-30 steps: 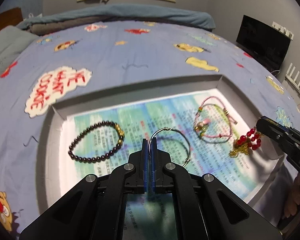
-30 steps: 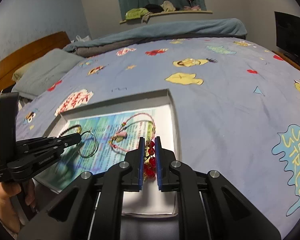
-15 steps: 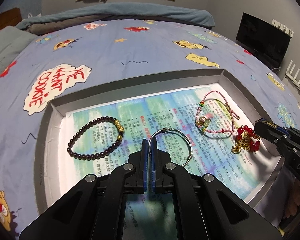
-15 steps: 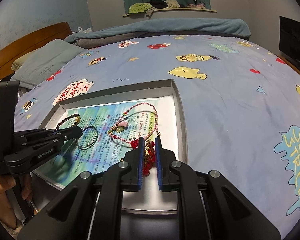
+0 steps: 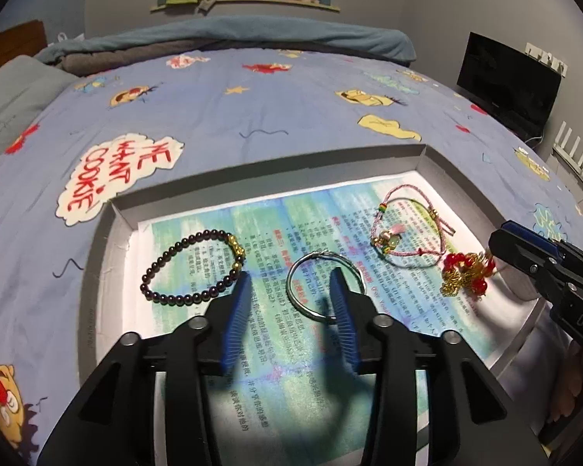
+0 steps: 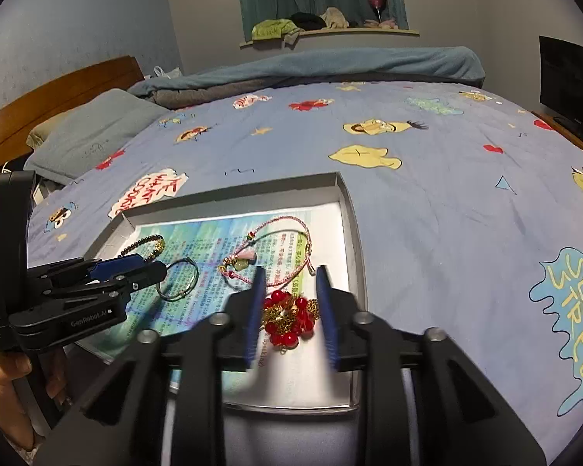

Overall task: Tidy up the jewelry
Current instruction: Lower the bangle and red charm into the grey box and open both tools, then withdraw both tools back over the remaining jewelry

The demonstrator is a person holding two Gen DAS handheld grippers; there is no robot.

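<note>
A shallow grey tray (image 5: 276,163) lined with a printed sheet lies on the bed. In it lie a dark beaded bracelet (image 5: 192,268), a silver bangle (image 5: 324,285), a pink cord bracelet (image 5: 410,233) and a red-and-gold bead piece (image 5: 466,275). My left gripper (image 5: 289,291) is open, its fingers either side of the bangle's near edge. My right gripper (image 6: 289,285) is open over the red-and-gold bead piece (image 6: 289,316), which lies between its fingers. The bangle (image 6: 177,279) and pink bracelet (image 6: 270,252) also show in the right wrist view.
The tray (image 6: 353,233) sits on a blue cartoon-print bedspread (image 6: 447,194). A pillow (image 6: 93,132) and wooden headboard (image 6: 58,93) are at the left. A dark screen (image 5: 509,81) stands to the right of the bed. A folded blanket (image 5: 233,39) lies at the far end.
Both grippers have opened: the left let go of the silver bangle, the right let go of the red-and-gold bead piece. Both pieces now lie in the tray.
</note>
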